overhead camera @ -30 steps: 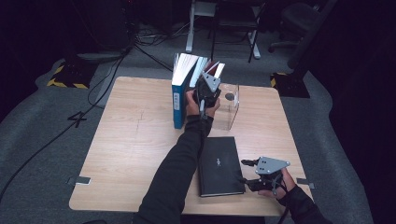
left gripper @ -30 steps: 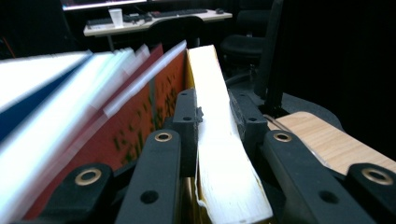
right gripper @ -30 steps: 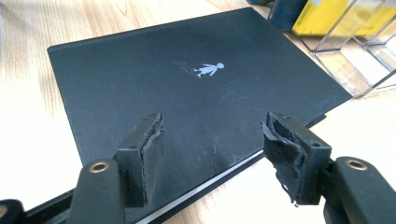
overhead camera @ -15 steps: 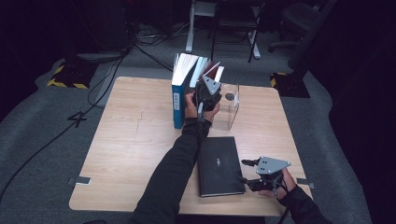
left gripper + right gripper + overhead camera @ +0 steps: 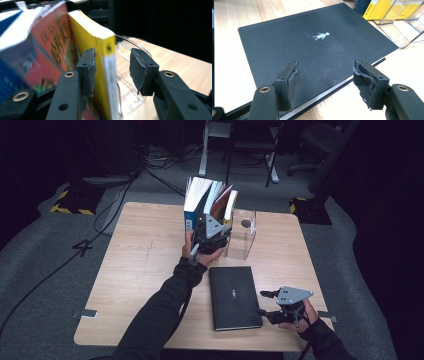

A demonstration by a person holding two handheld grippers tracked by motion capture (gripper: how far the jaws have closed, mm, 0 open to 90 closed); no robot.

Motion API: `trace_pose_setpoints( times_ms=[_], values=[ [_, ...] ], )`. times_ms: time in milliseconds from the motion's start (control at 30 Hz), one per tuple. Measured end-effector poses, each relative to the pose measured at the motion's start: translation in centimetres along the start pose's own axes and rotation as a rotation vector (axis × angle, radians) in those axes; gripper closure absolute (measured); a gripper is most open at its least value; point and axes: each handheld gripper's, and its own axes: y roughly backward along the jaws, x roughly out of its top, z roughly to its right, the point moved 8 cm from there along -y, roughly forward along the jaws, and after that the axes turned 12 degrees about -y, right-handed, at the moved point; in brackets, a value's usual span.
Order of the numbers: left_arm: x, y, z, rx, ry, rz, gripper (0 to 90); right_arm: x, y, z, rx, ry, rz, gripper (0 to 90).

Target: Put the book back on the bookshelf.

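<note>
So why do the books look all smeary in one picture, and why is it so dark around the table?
In the left gripper view the orange book cover and blue book sit too close to the camera, so they blur; the yellow book is sharper. In the high view light falls on the wooden table while the room behind stays dim. In the right gripper view the flat black book looks crisp.

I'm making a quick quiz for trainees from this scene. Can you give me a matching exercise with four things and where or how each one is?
Things:
1. black book
2. yellow book
3. clear stand
4. right gripper

Places or states:
A. upright between the open jaws of the left gripper
B. open, at the edge of the flat book
C. lying flat on the table
D. standing beside the upright books, see-through

Pairs: 1-C, 2-A, 3-D, 4-B
</note>
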Motion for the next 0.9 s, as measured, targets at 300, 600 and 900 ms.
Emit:
trace_pose_setpoints(
  times_ms=[300, 600, 900],
  values=[
    [-2.9, 3.4, 2.1, -0.071, -0.074, -0.032, 51.8, -0.3, 0.1, 0.4, -0.009, -0.017, -0.004, 38.4],
    [-7.3, 6.6, 4.2, -0.142, -0.169, -0.110, 47.2, -0.8, 0.5, 0.6, -0.020, -0.027, -0.009, 37.7],
    [-13.4, 9.0, 6.7, -0.310, -0.133, -0.225, 40.6, -2.1, 0.8, 1.8, -0.054, -0.047, -0.046, 36.5]
  ],
)
